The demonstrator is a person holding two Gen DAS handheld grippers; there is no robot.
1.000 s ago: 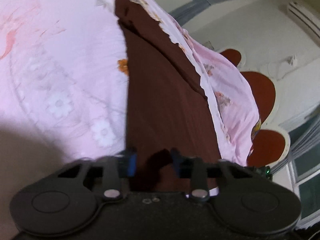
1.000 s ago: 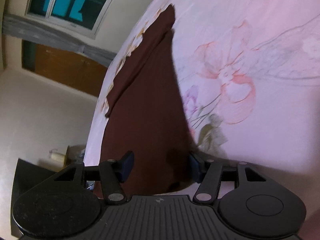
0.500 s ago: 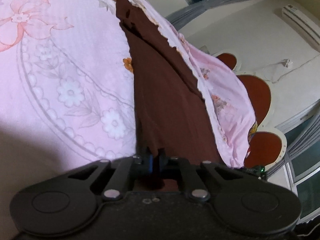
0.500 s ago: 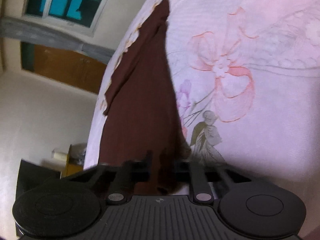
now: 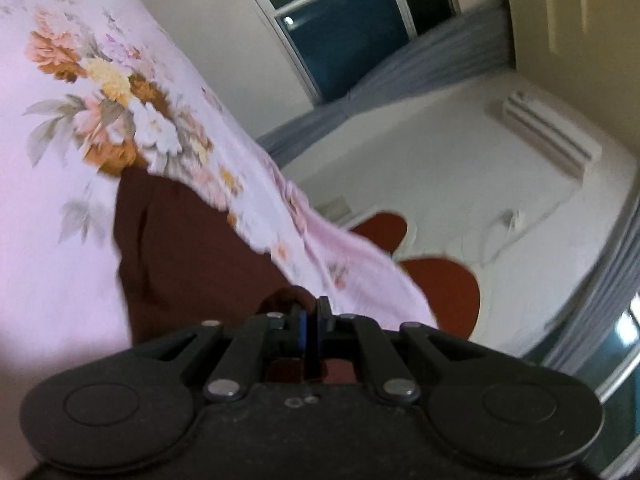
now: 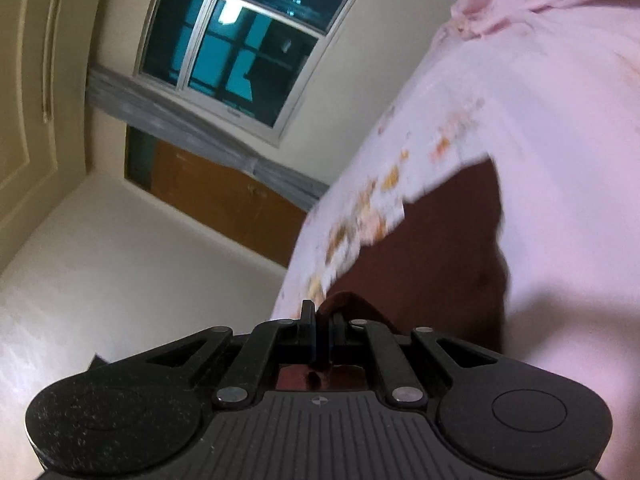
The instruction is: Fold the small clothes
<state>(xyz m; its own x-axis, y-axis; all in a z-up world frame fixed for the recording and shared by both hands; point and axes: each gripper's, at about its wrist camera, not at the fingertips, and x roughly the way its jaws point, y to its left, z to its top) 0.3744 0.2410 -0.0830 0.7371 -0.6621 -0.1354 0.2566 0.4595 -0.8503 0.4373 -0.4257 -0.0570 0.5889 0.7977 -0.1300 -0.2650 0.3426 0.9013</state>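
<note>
Brown garment (image 5: pixel 188 256) pinched at near edge by both: left gripper (image 5: pixel 311 322) and right gripper (image 6: pixel 320 326) jaws clamped on cloth, rest lying on floral bedsheet (image 5: pixel 60 128). Fold-over step judged underway; next, held edge to be carried toward far edge, kept level

- Honestly no readable text, labels, brands or numbers anywhere in either wrist view
- Everything's too blurry to make out any lettering
</note>
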